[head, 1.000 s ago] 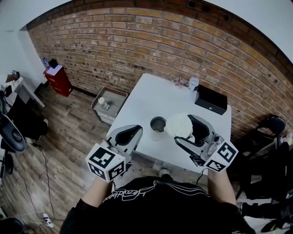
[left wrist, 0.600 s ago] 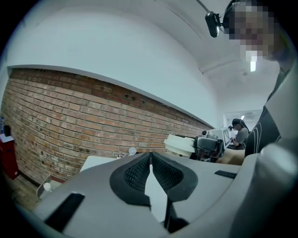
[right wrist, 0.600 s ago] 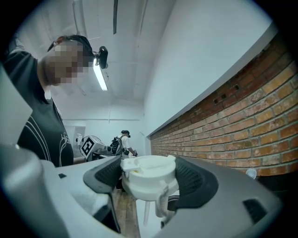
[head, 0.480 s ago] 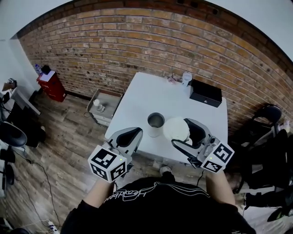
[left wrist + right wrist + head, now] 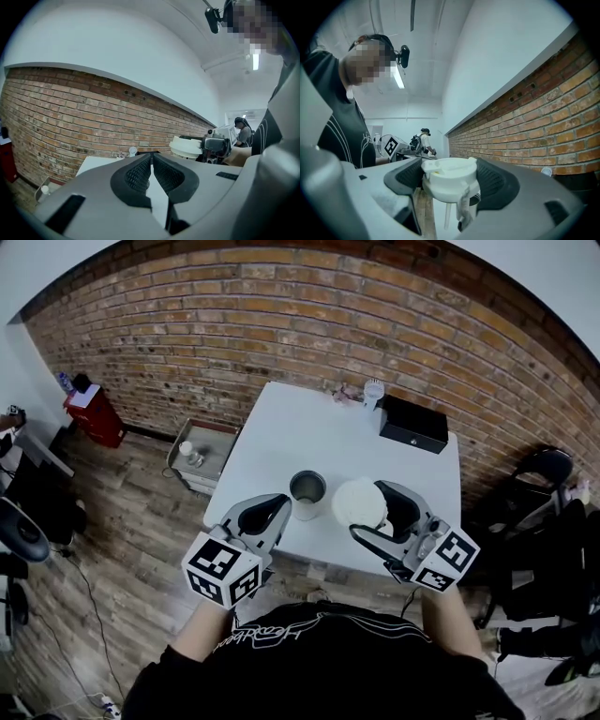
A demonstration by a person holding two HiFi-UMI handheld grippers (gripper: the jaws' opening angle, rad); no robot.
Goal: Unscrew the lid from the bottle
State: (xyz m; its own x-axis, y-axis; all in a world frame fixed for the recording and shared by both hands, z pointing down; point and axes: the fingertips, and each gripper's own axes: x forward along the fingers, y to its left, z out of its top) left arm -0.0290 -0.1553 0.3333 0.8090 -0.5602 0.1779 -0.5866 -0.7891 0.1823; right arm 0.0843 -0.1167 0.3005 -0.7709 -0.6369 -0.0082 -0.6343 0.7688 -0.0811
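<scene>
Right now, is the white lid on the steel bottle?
No, the right gripper holds the white lid to the side of the bottle, whose mouth stands open.

Black box, seemingly, on table.

Mid-frame on table: bottle by the lower edge, lid just right of it between right gripper jaws, left gripper lower left, box at upper right corner.
</scene>
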